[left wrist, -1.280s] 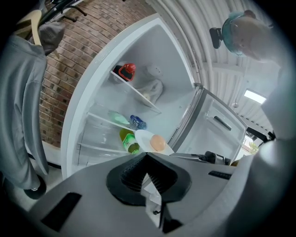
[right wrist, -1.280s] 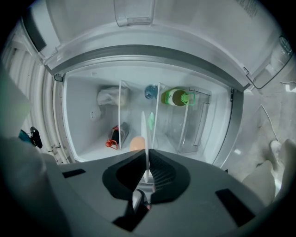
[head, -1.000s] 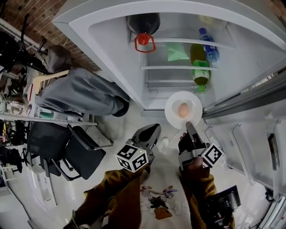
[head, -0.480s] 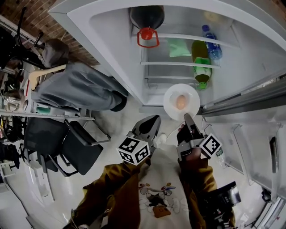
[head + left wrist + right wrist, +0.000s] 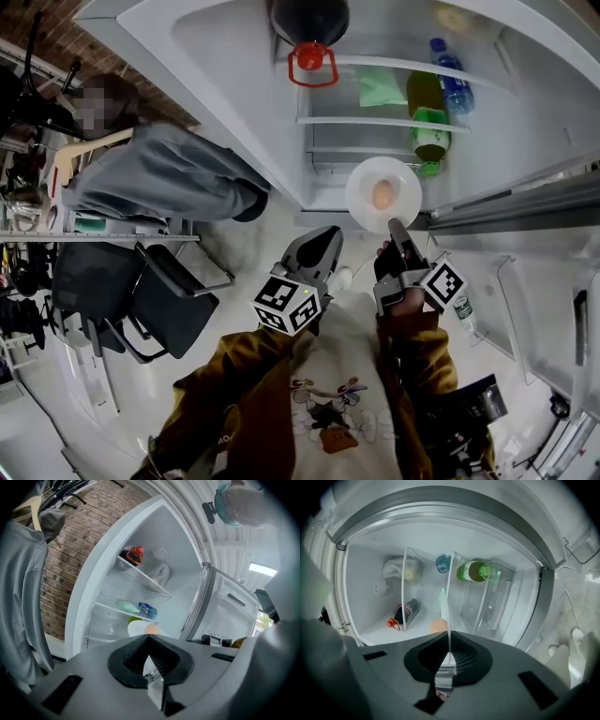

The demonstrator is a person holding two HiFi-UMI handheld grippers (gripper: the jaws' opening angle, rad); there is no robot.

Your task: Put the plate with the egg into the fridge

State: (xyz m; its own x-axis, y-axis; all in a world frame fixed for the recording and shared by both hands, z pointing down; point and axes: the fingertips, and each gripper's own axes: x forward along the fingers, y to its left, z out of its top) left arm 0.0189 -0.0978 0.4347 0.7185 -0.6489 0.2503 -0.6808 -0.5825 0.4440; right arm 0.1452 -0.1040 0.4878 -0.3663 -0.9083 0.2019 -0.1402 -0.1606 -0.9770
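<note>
**Plate with egg held at the open fridge**

Head view: the right hand-held gripper (image 5: 396, 226) pinches the near rim of a white plate (image 5: 360, 193), its jaws pressed onto the rim. The plate is roughly level and carries one brown egg (image 5: 382, 195) at its centre. It is held out at the mouth of the open fridge (image 5: 234, 112), in front of the lower edge of the opening. It appears just beside a green bottle (image 5: 427, 127) that lies on a glass shelf (image 5: 366, 122). Whether the plate has crossed into the compartment cannot be told.

Right gripper view: the plate (image 5: 446, 606) appears edge-on as a thin pale line running out from the closed jaws. The egg (image 5: 437, 625) shows just beside that line.

The left hand-held gripper (image 5: 323, 240) hangs beside the right one, apart from the plate. In the left gripper view its jaws (image 5: 147, 637) are pressed together with nothing between them.

Deeper in the fridge are a blue-capped water bottle (image 5: 451, 82), a green packet (image 5: 380, 90) and a dark bottle with a red cap (image 5: 312, 58). The fridge door (image 5: 544, 309) stands open at the right. A person in grey (image 5: 159, 178) is at the left, near a black chair (image 5: 169, 314).
</note>
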